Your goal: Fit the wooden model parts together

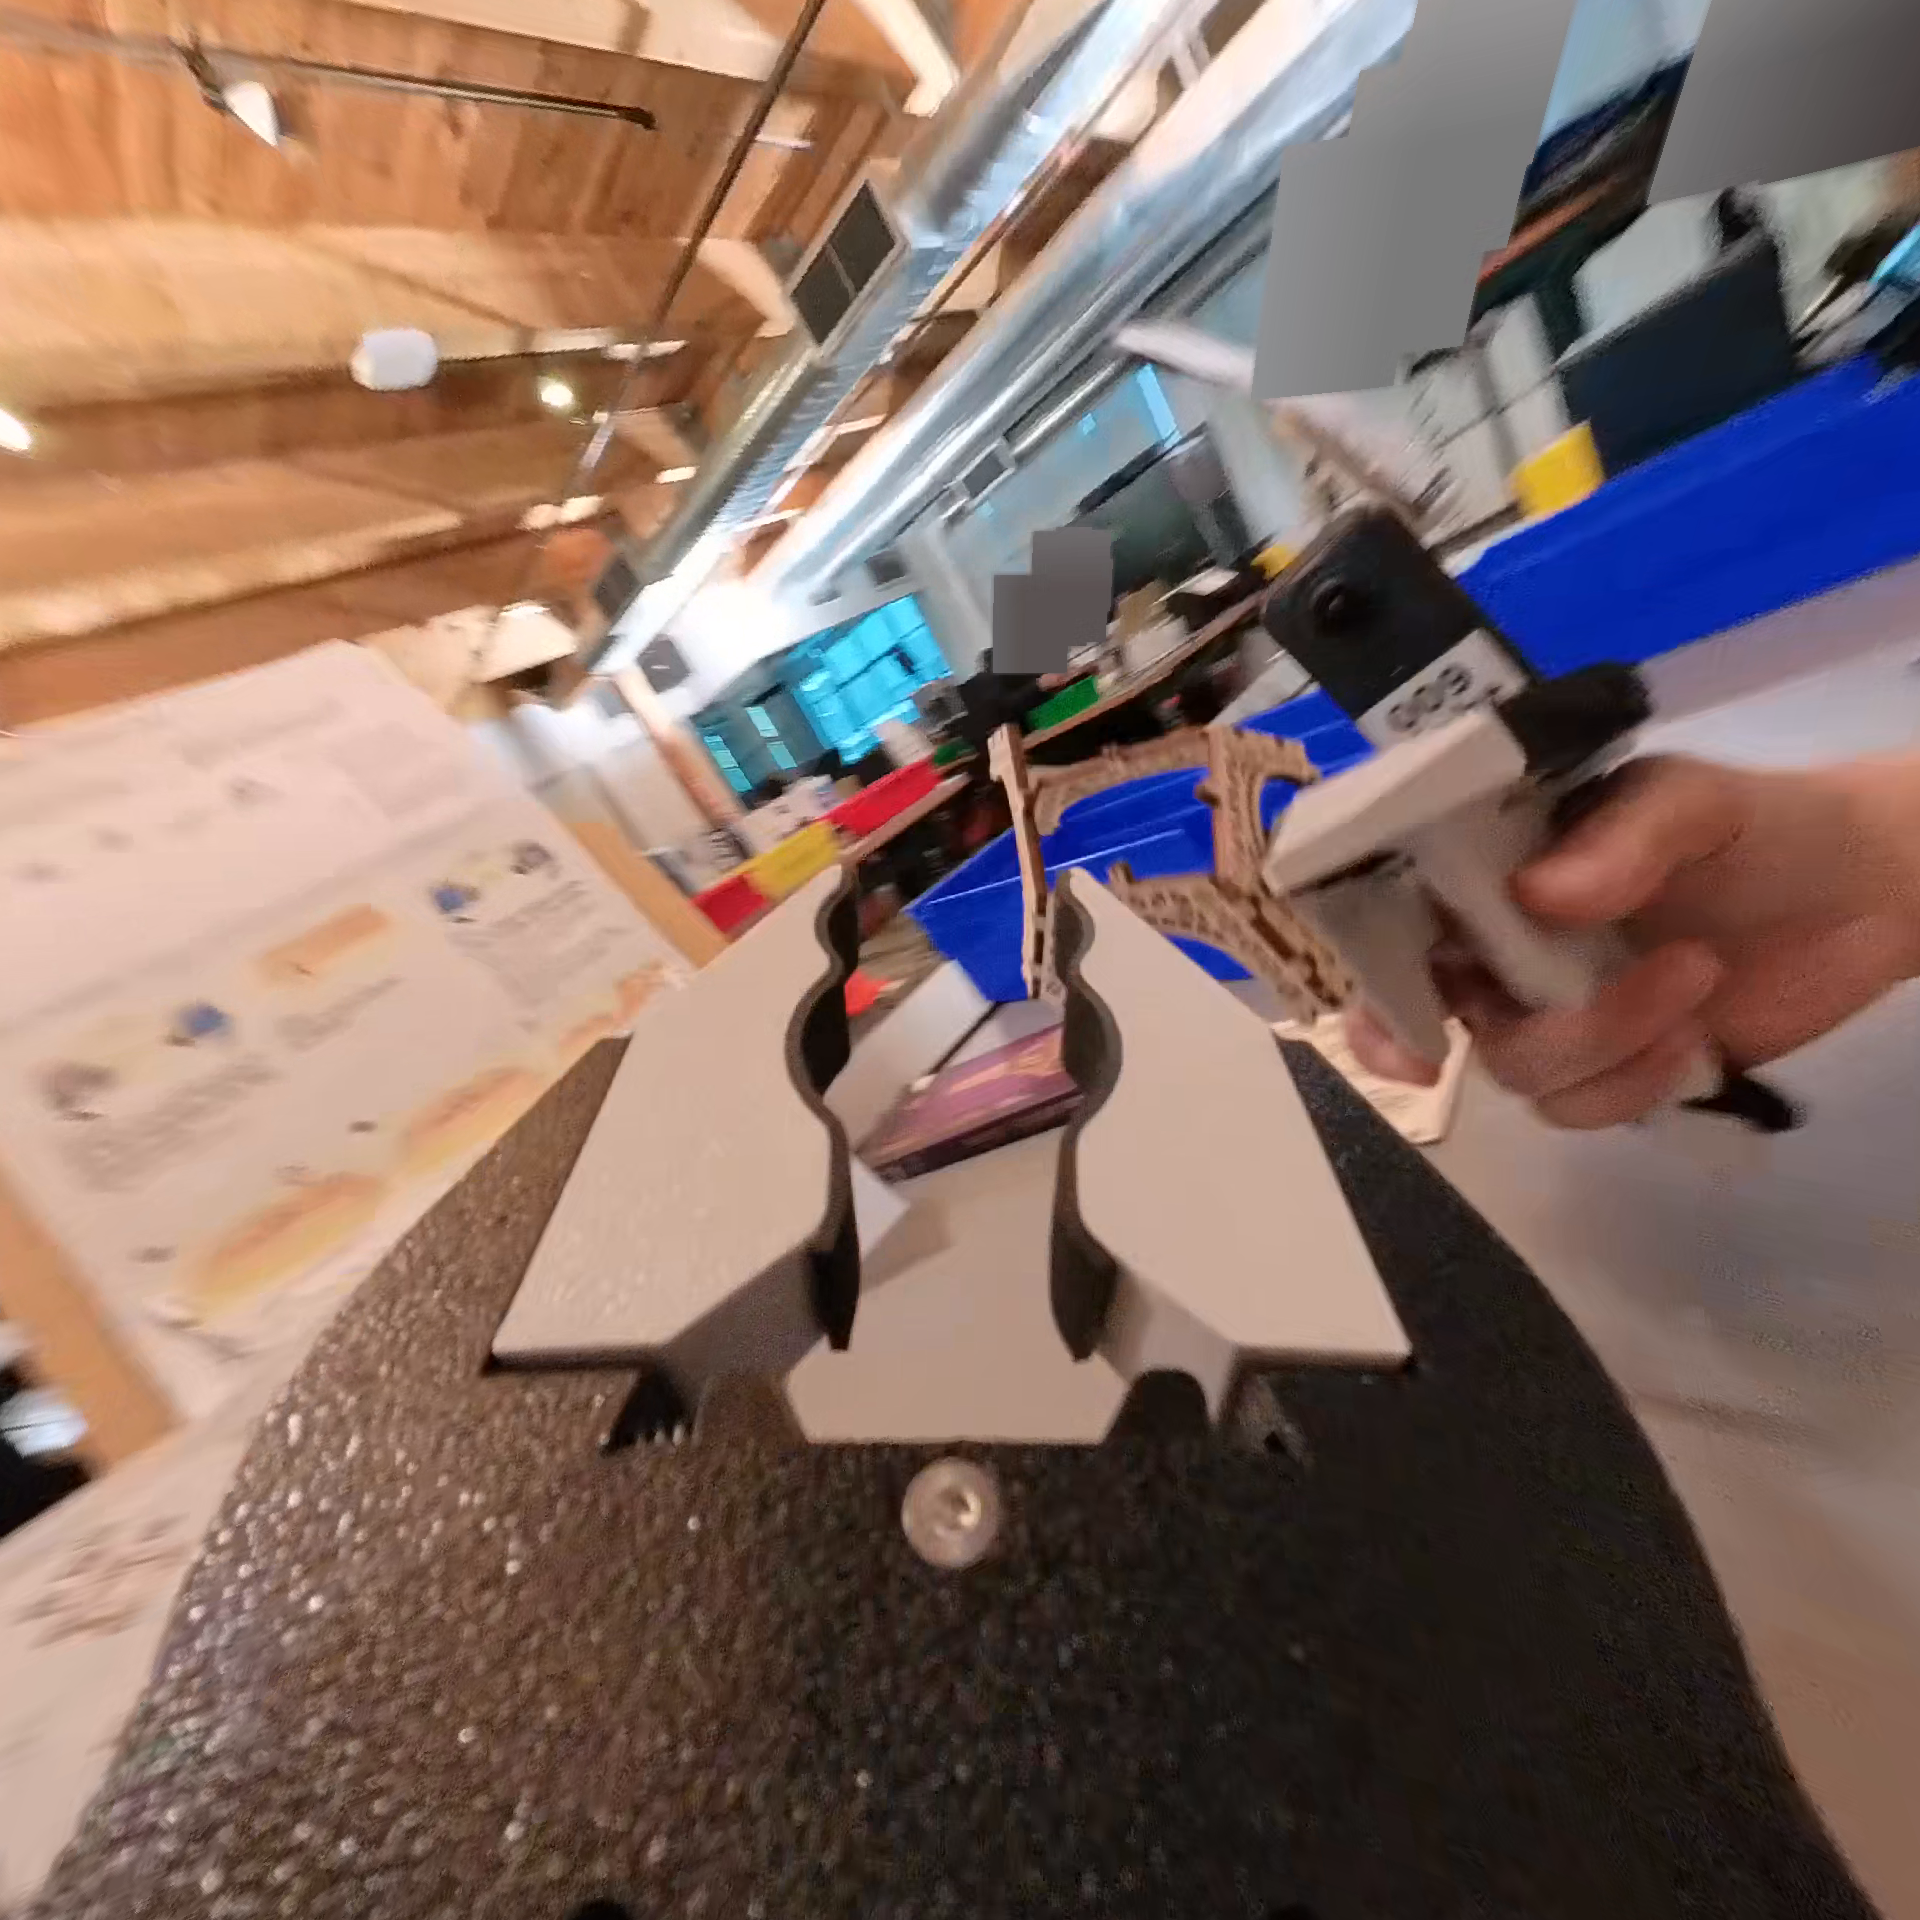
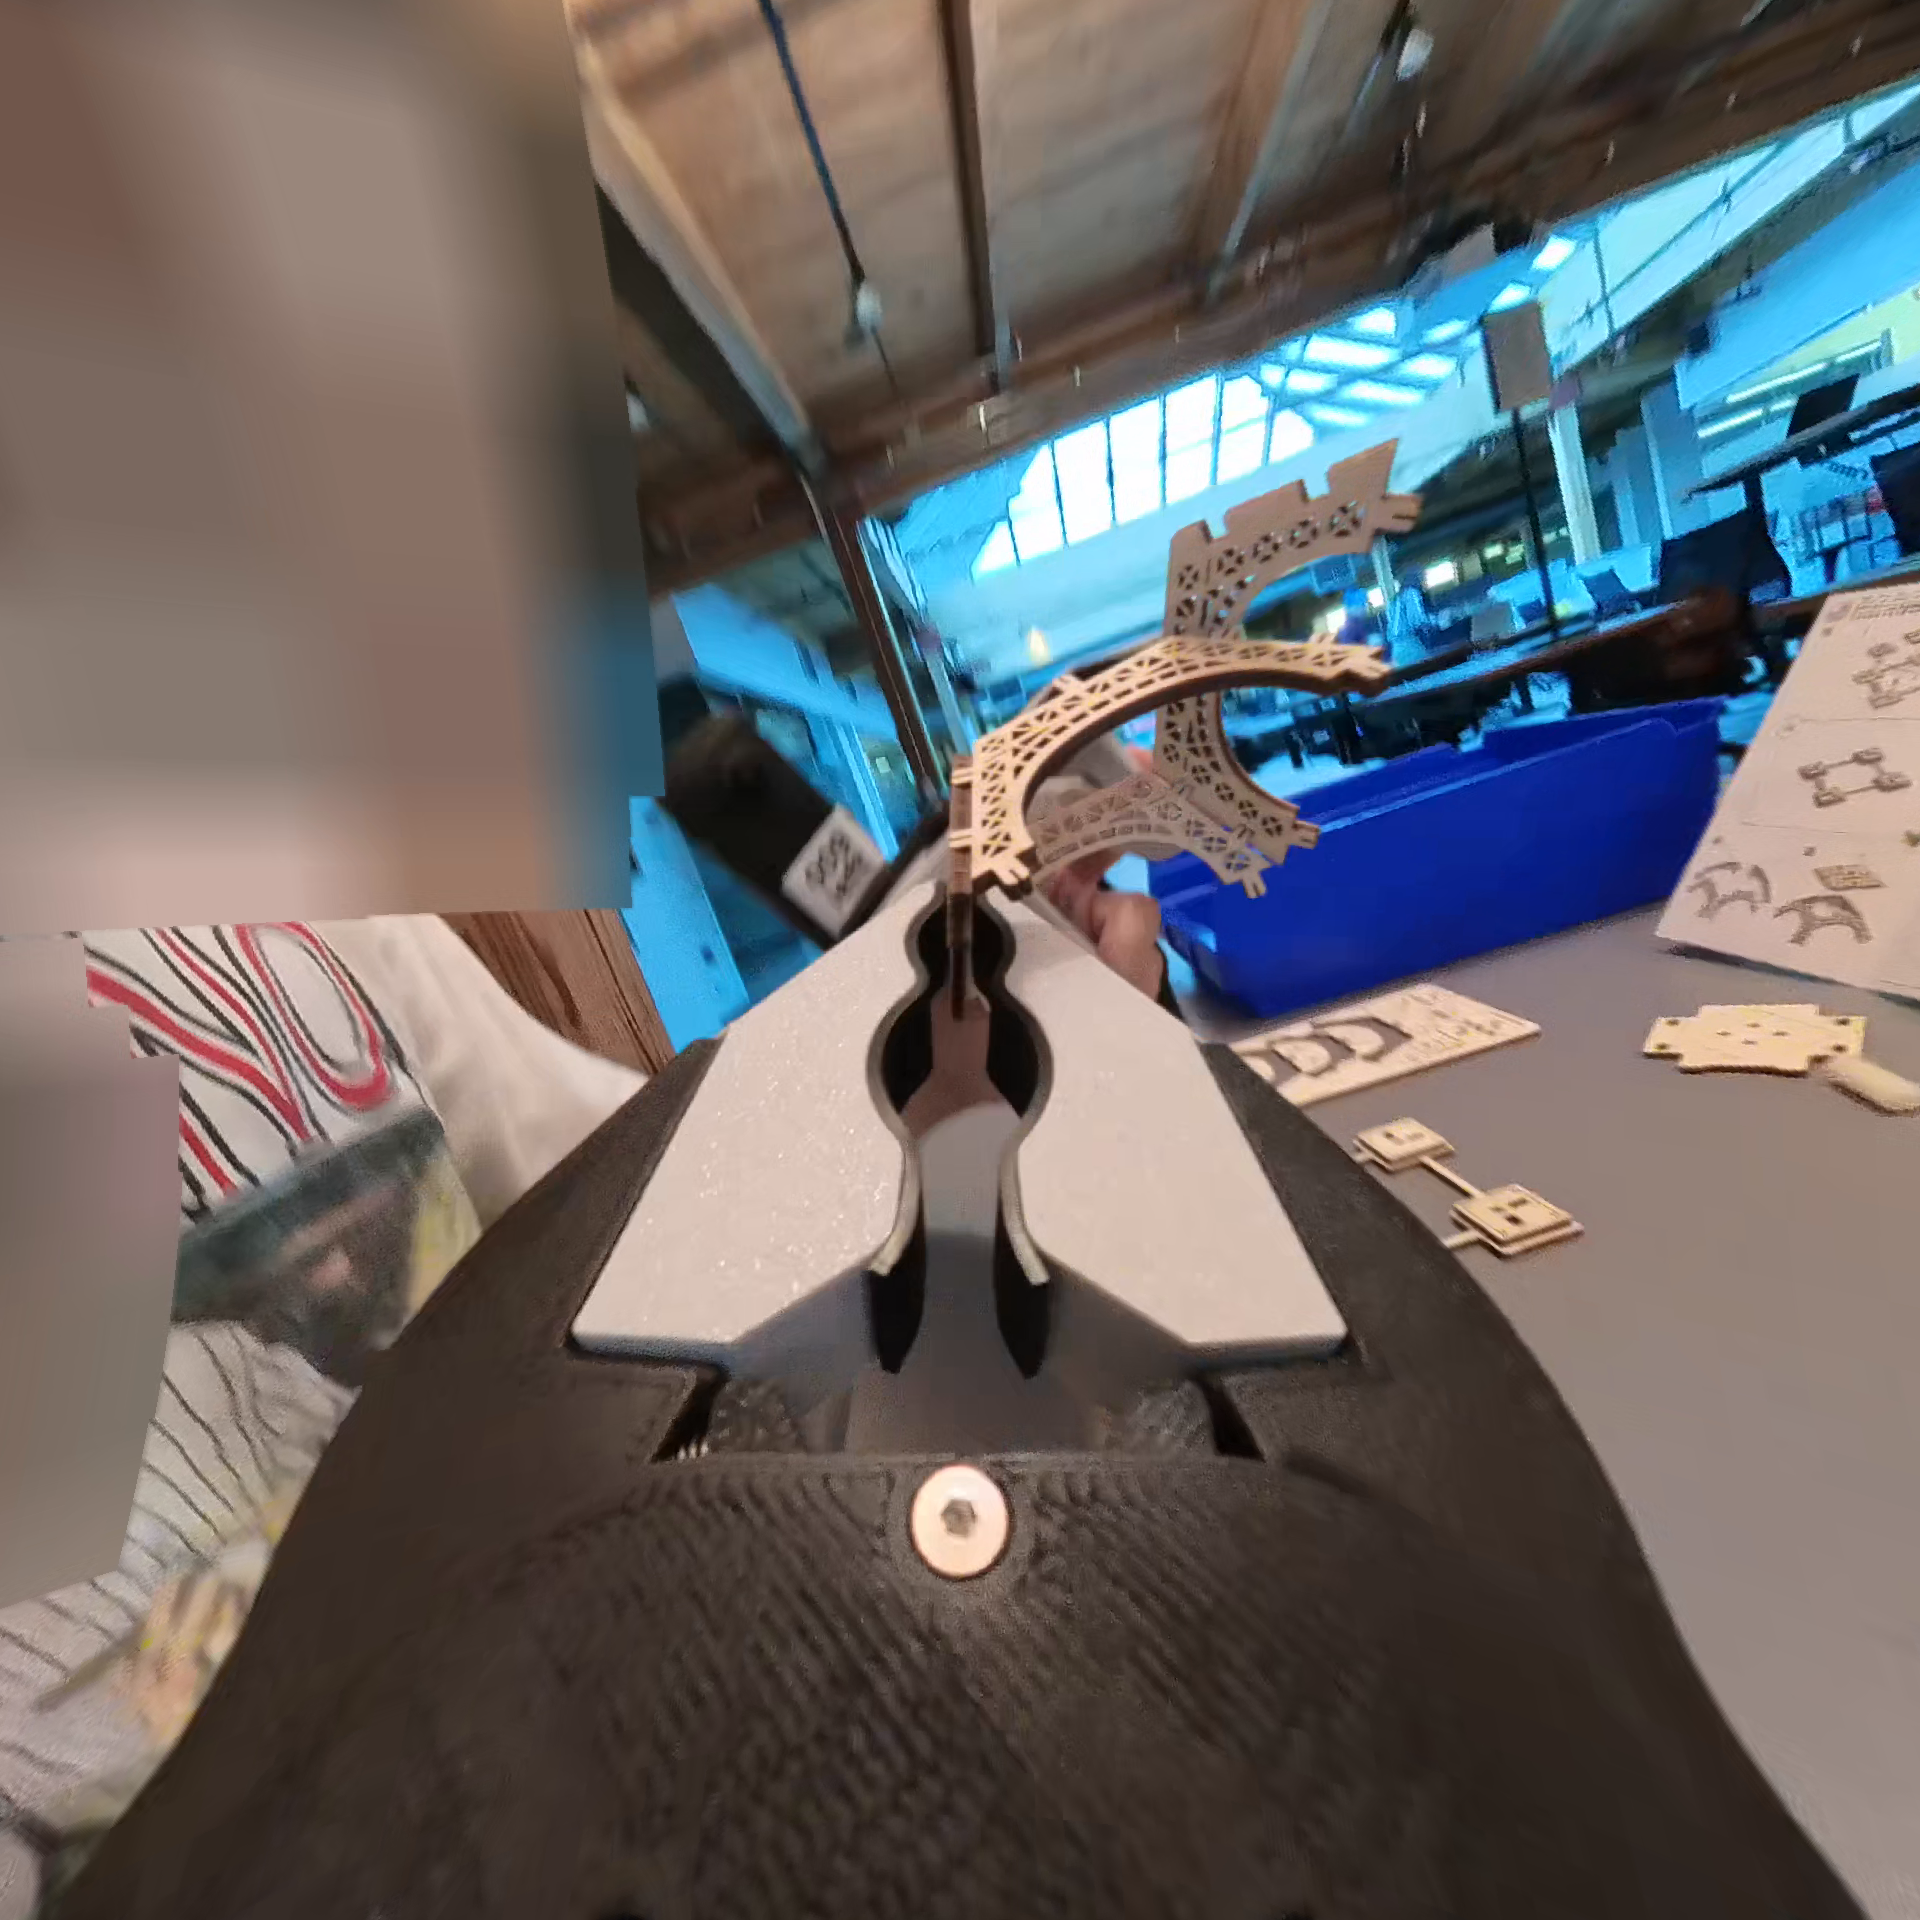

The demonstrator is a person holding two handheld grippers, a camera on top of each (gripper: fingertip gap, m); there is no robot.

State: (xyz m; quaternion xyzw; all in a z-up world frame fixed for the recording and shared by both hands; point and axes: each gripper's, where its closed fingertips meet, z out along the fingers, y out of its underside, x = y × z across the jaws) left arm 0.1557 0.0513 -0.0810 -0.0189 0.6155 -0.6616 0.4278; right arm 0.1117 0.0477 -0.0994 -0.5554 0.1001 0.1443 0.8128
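While the lattice arch assembly (image 2: 1132,769) is pinched aloft by the right gripper (image 2: 961,935), the left gripper (image 1: 961,935), spread wide and empty, should be brought in squarely from nine o'clock.

From my remote seat, the posters (image 1: 312,935) on the wall were too blurred to make out. The instruction sheet (image 2: 1829,790) ran off the right edge. My right hand-held gripper (image 1: 1340,914) hid the wooden arch model's (image 1: 1236,831) held end.
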